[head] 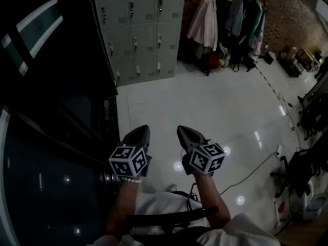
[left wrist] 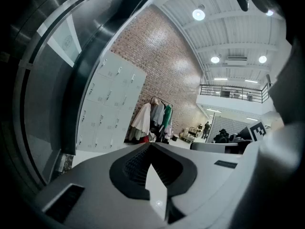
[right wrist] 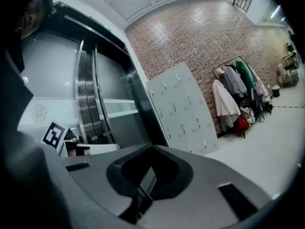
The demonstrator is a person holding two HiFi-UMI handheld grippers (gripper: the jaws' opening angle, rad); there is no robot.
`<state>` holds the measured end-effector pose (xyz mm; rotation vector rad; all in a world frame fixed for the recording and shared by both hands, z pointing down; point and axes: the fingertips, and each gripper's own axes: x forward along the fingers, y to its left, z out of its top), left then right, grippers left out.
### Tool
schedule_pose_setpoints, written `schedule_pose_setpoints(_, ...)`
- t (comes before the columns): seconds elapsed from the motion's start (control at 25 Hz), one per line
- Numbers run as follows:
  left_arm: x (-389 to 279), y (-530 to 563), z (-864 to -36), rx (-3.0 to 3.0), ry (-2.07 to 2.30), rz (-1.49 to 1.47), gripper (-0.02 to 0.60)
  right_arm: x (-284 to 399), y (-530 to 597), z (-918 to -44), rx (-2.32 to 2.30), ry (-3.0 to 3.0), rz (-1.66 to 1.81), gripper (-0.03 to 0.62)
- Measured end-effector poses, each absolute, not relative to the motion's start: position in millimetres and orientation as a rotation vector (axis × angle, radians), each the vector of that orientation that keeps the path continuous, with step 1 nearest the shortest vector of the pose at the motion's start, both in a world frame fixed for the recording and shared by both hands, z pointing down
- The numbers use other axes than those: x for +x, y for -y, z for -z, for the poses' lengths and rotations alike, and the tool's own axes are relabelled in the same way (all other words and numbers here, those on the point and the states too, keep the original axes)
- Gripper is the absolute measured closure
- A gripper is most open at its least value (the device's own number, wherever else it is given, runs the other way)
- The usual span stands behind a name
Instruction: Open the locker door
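Note:
A bank of grey lockers [head: 136, 29] stands against the far wall, and every door I can see is closed. They show too in the left gripper view as lockers [left wrist: 107, 106] and in the right gripper view as lockers [right wrist: 183, 111]. My left gripper [head: 141, 130] and right gripper [head: 183, 131] are held side by side over the white floor, well short of the lockers and pointing toward them. Both are shut with nothing between the jaws, as the left gripper [left wrist: 150, 144] and right gripper [right wrist: 152, 147] show in their own views.
A dark glass wall [head: 51, 96] runs along the left, close to my left arm. A rack of hanging coats [head: 225, 19] stands right of the lockers before a brick wall. Cables [head: 256, 168] and office chairs [head: 302, 178] lie at the right. White tiled floor [head: 205, 101] stretches to the lockers.

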<state>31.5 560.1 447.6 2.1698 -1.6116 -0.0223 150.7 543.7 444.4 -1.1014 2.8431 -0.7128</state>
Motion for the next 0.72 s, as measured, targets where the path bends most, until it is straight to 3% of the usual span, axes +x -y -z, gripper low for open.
schedule_pose_setpoints(0.72, 68, -507, -447, 2.144, 1.657, 0.028, 0.584, 186, -494, -457, -1.034, -2.889, 0.707, 0.585)
